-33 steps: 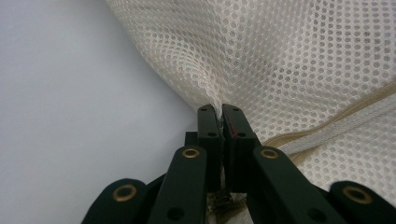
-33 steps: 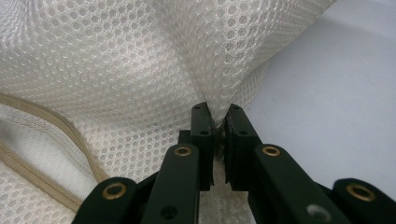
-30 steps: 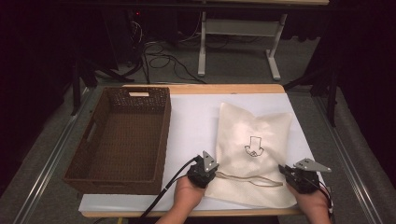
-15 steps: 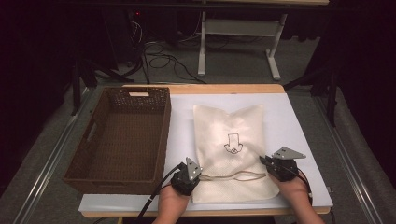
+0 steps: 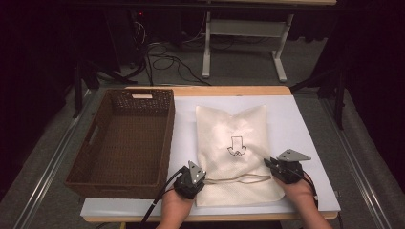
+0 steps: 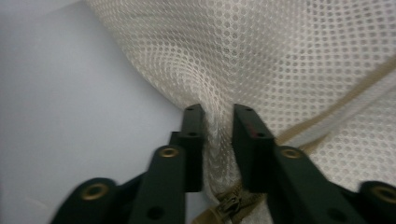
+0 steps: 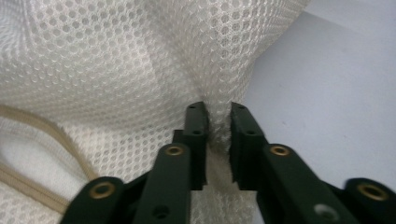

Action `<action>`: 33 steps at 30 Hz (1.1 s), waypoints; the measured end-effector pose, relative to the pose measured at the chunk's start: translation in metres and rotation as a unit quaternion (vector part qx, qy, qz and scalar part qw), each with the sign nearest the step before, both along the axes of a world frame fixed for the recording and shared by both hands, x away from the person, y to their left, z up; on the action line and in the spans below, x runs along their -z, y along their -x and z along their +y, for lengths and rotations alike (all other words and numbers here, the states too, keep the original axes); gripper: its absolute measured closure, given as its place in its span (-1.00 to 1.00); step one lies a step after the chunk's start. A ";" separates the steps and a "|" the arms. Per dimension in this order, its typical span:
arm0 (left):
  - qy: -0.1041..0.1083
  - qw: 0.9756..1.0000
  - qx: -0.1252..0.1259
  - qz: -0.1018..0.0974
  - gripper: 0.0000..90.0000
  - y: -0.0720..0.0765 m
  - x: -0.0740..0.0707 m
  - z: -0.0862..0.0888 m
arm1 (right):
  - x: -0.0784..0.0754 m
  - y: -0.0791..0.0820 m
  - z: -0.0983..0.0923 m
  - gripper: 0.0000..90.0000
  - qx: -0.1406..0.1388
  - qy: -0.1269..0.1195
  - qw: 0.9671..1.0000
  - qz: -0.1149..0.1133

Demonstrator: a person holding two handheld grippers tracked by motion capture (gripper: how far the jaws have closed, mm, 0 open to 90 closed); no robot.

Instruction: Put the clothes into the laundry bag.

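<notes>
A: Where's your mesh laundry bag (image 5: 232, 157) now?

B: Flat on the white tabletop (image 5: 305, 124), reaching away from both grippers. Your left gripper (image 6: 218, 114) sits at its near left corner, your right gripper (image 7: 218, 109) at the near right corner.

A: And the jaws?

B: Both pairs have just been opening; each now stands slightly apart with a fold of mesh between, no longer pinched.

A: Any writing?

B: Only a printed arrow mark (image 5: 237, 145), no readable words. The wicker basket (image 5: 126, 138) lies beyond your left gripper, to its left.
</notes>
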State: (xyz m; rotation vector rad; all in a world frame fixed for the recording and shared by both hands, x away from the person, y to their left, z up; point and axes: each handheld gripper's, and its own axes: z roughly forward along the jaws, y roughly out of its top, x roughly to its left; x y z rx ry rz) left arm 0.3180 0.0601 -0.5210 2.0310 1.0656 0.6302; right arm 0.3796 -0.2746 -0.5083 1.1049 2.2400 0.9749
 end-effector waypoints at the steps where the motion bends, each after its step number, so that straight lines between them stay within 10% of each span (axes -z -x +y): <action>1: 0.003 1.000 -0.003 -0.006 0.34 0.002 -0.003 0.001 | -0.002 0.002 -0.002 0.58 0.004 -0.010 1.000 0.000; 16: 0.077 0.994 0.074 -0.031 -0.88 0.062 -0.036 0.020 | -0.039 0.054 -0.022 -0.98 0.008 -0.083 0.994 -0.073; 33: 0.091 0.993 0.063 -0.041 -1.00 0.056 -0.033 0.023 | -0.041 0.088 -0.038 -1.00 0.040 -0.097 0.989 -0.105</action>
